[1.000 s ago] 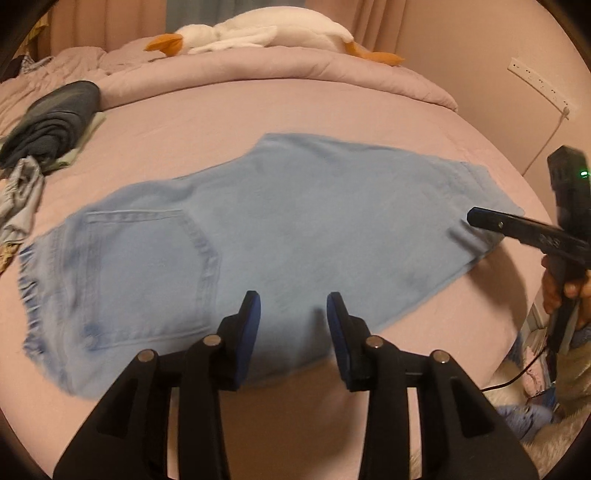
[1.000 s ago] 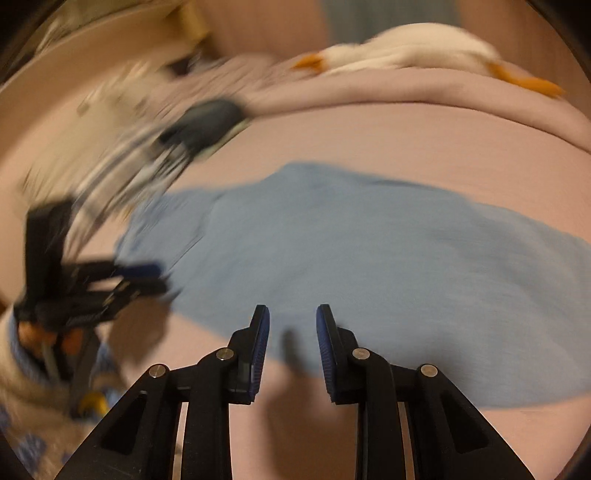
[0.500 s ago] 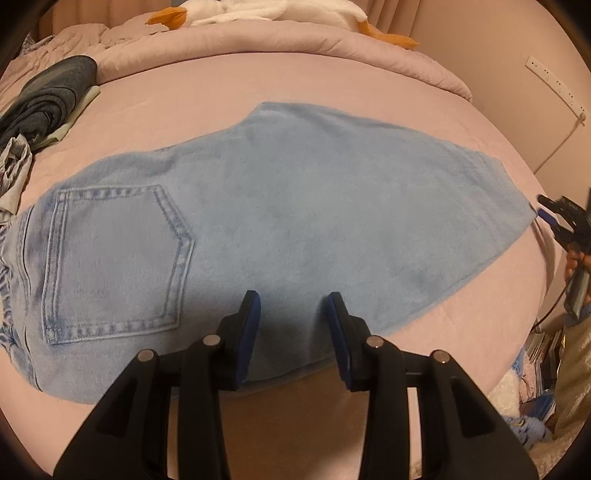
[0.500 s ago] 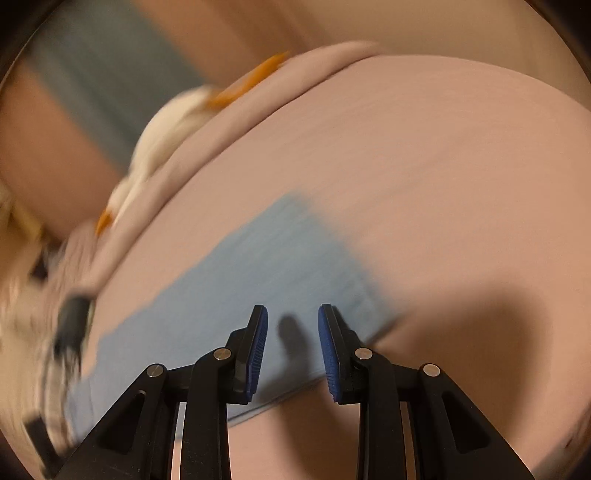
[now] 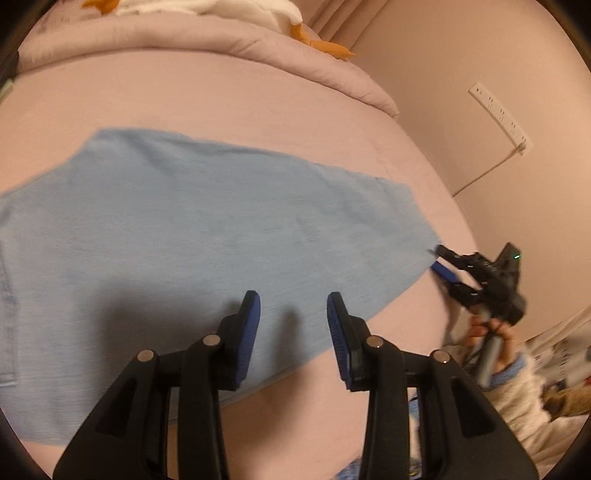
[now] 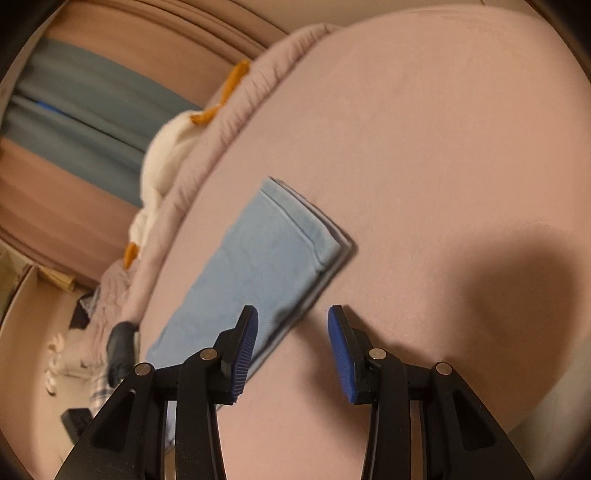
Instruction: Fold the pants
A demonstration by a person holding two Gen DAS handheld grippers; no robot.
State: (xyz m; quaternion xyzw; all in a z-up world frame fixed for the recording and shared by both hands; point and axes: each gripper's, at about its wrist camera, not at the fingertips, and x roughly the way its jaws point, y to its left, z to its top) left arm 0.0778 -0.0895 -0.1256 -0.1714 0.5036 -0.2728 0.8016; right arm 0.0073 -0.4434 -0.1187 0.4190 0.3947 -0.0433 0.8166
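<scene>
Light blue denim pants point(image 5: 207, 236) lie flat on the pink bed, folded lengthwise, leg ends to the right. My left gripper point(image 5: 293, 332) is open and empty, hovering over the near edge of the legs. In the right wrist view the leg hems point(image 6: 266, 258) lie just ahead of my right gripper point(image 6: 291, 350), which is open and empty at the near hem corner. The right gripper also shows in the left wrist view point(image 5: 439, 264), jaws apart at the hem corner; whether it touches the cloth I cannot tell.
A rolled pink duvet point(image 5: 221, 40) with a white plush goose point(image 5: 236, 7) lies at the bed's far side. A wall point(image 5: 461, 92) with a power strip point(image 5: 498, 114) stands to the right. Dark clothes point(image 6: 120, 347) lie at the left end.
My left gripper has swung right along the pants, so the back pocket has left view. My right gripper has moved to the hem corner and opened wider.
</scene>
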